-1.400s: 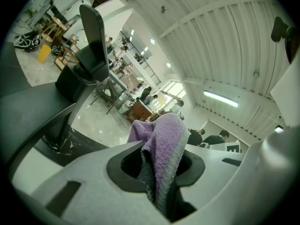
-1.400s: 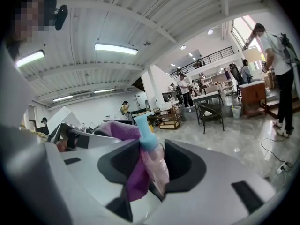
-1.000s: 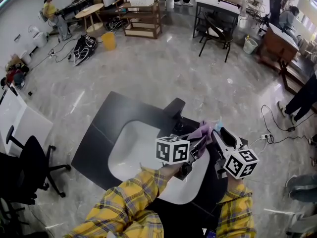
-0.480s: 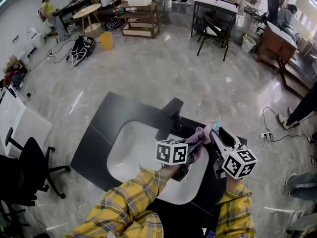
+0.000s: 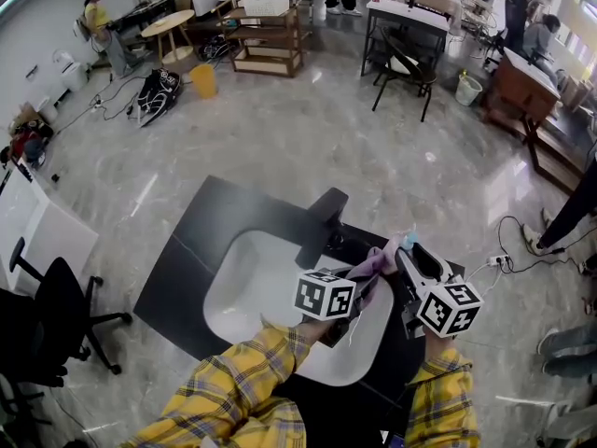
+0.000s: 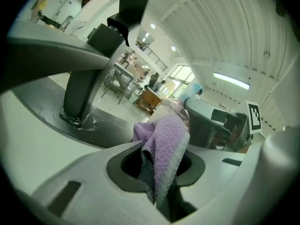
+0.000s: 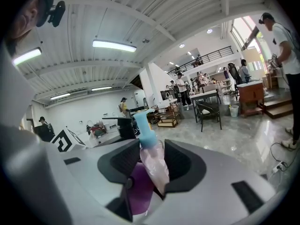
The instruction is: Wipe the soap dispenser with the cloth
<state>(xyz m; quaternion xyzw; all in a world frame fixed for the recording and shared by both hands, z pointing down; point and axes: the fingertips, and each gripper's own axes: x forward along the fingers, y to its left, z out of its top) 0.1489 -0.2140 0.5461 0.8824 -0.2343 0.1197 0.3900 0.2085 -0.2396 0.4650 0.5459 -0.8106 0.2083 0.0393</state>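
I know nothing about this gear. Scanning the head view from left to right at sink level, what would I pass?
Black office chair → white sink → left hand-held gripper clamped on the purple cloth → right hand-held gripper holding the soap dispenser → white power strip on the floor.

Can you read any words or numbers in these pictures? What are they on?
Soap dispenser: small dark print on the clear bottle, too blurred to read.
Marker cubes: black-and-white square patterns only, no words or numbers.
Nothing else carries readable text.
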